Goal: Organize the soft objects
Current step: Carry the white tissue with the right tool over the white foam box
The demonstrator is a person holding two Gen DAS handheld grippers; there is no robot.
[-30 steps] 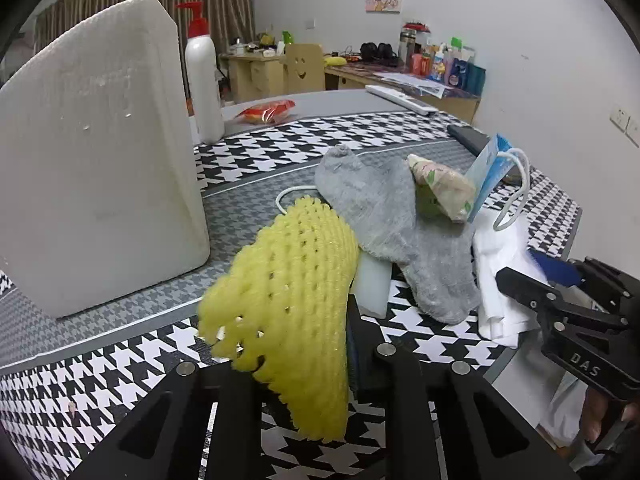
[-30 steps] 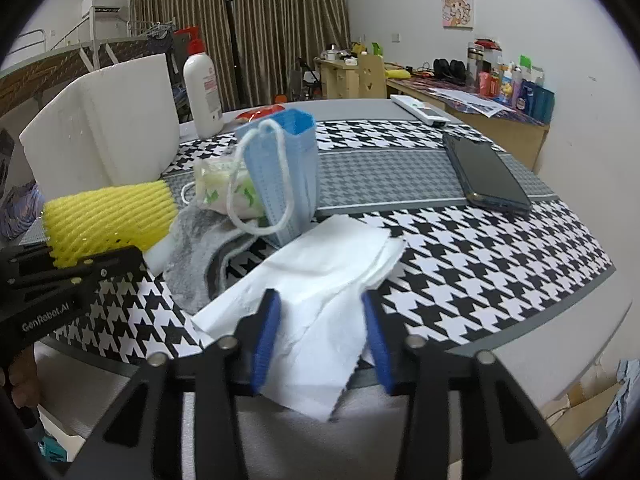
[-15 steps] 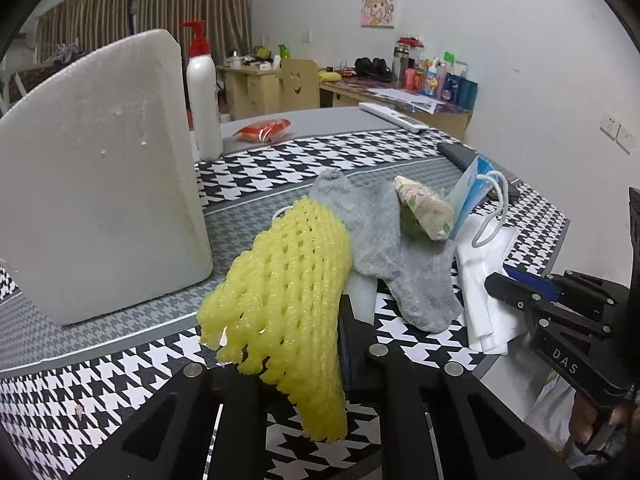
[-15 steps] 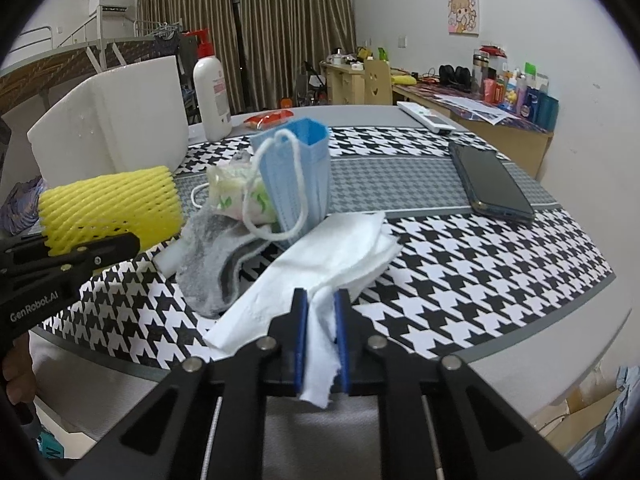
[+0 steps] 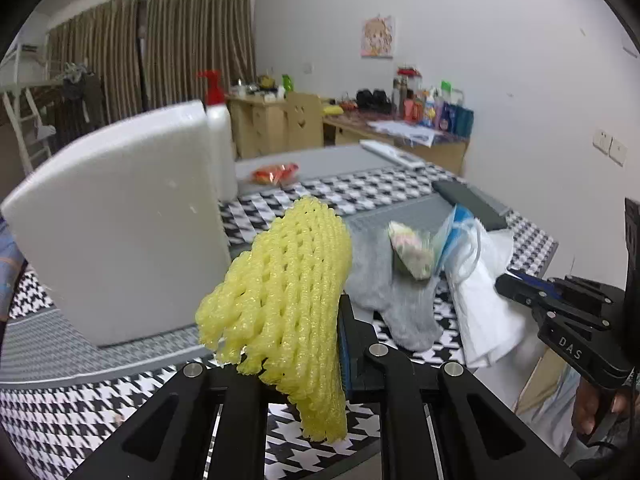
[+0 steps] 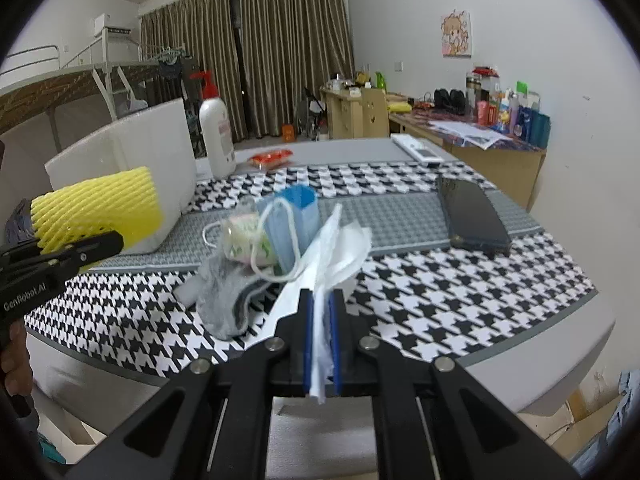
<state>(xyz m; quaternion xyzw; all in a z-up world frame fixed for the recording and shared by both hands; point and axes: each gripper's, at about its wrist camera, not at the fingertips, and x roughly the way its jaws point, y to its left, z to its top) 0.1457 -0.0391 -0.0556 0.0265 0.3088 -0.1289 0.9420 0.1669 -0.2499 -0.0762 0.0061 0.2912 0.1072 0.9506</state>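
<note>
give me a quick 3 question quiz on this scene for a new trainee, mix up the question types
1. True or false: the left gripper is shut on the yellow foam net.
2. Multiple choice: what is pinched in the right gripper? A) the grey sock B) the white tissue C) the blue face mask
3. Fill in: the dark phone lies flat on the ____.

Key: 1 true. 2 B. 3 table; its cloth has a houndstooth pattern.
</note>
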